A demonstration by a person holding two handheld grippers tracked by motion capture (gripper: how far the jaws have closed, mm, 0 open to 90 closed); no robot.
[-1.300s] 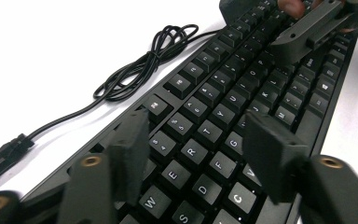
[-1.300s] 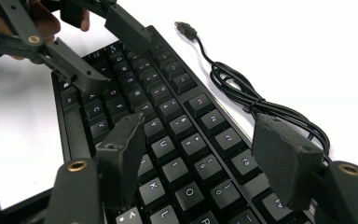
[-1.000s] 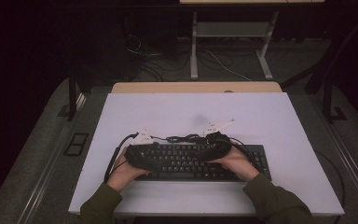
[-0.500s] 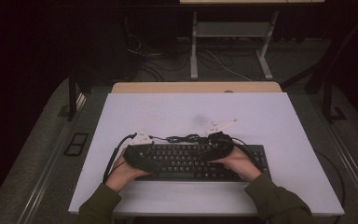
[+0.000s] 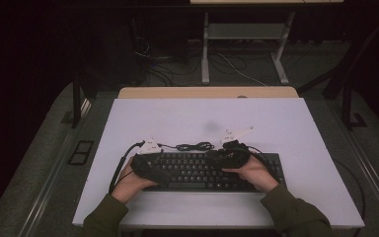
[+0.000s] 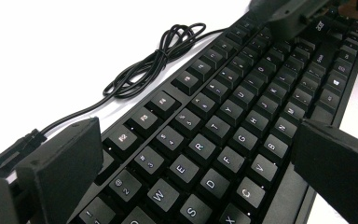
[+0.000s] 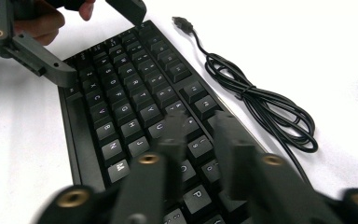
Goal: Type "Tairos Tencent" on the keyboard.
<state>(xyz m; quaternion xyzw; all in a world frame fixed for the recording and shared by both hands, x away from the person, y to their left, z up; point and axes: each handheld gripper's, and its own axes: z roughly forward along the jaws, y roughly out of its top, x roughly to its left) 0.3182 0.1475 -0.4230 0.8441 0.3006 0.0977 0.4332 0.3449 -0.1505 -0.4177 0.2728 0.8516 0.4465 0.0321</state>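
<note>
A black keyboard (image 5: 202, 173) lies flat near the table's front edge, its coiled cable (image 5: 192, 146) just behind it. My left gripper (image 5: 164, 173) hovers over the keyboard's left end. In the left gripper view it (image 6: 198, 168) stands wide open, its jaws straddling the key rows (image 6: 223, 126) with nothing held. My right gripper (image 5: 223, 160) hovers over the right half. In the right gripper view its jaws (image 7: 200, 135) are blurred and close together, a narrow gap between them, above the keys (image 7: 135, 107). The left gripper (image 7: 93, 37) shows open farther off there.
The cable (image 7: 261, 107) lies in a loose bundle on the white table (image 5: 296, 133), ending in a loose USB plug (image 7: 182, 22). A wooden strip (image 5: 207, 92) borders the far edge. Desk legs and floor cables (image 5: 237, 64) stand beyond.
Both hands stay over the keyboard. The right gripper has dipped slightly toward the keys. The left gripper has barely moved.
</note>
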